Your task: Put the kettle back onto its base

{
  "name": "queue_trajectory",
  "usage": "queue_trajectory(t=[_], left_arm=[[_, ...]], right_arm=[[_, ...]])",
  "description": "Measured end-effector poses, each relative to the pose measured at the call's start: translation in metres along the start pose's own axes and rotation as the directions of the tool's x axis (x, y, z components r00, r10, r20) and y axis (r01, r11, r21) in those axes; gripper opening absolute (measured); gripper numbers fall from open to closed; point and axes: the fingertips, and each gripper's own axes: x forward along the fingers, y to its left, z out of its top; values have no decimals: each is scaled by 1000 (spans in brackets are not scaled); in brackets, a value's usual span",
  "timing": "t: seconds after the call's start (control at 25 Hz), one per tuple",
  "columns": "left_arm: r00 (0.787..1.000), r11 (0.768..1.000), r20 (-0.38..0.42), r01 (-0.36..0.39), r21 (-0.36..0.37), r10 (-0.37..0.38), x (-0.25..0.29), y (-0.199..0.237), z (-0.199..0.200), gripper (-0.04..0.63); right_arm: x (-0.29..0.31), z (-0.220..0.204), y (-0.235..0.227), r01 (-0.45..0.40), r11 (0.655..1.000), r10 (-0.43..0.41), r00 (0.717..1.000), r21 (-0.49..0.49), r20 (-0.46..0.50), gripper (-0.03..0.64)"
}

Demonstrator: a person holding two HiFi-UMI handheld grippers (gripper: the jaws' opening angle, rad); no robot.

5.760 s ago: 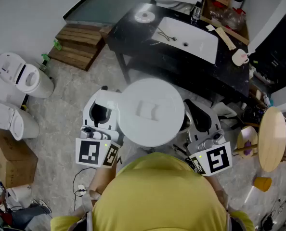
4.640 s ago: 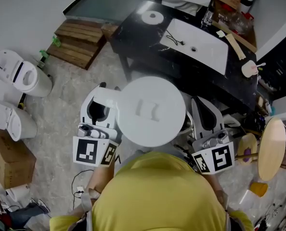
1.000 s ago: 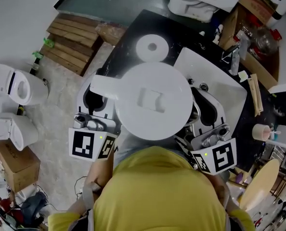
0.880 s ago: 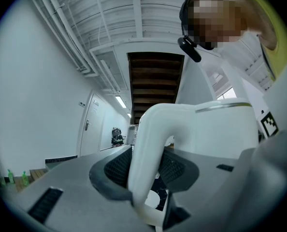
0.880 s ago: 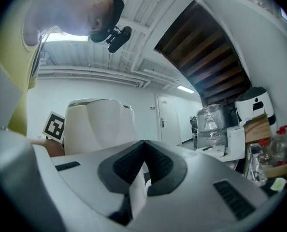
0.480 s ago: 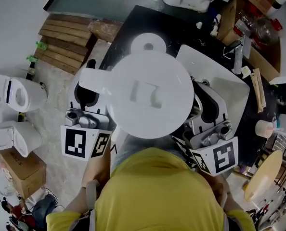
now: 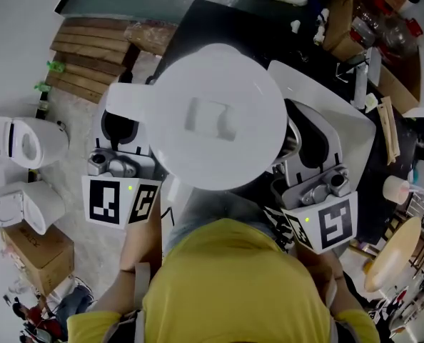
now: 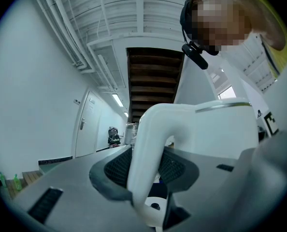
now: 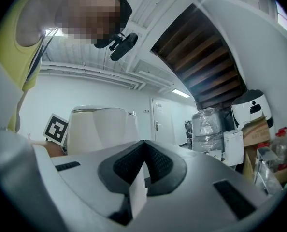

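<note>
The kettle (image 7: 212, 120) is held up close before the person, its handle (image 8: 148, 144) clamped between the jaws of the left gripper (image 7: 118, 131). At its other side the jaws of the right gripper (image 7: 308, 148) are closed on a thin white strip (image 9: 138, 192) that cannot be identified. Low under the handle the round base (image 8: 155, 206) is seen, and the black surface (image 7: 226, 20) beyond it.

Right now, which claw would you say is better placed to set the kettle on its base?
Left: the left claw grips the kettle's handle; the right claw pinches only a thin white strip.
</note>
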Motion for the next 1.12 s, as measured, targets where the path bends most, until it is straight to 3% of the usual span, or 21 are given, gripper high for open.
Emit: queue_trajectory(t=[1.12], left_arm=[[1000,1000,8,24,15,-24,81,48,-30,150]], right_arm=[[81,-23,-45,84,996,-84,996,6,37,17]])
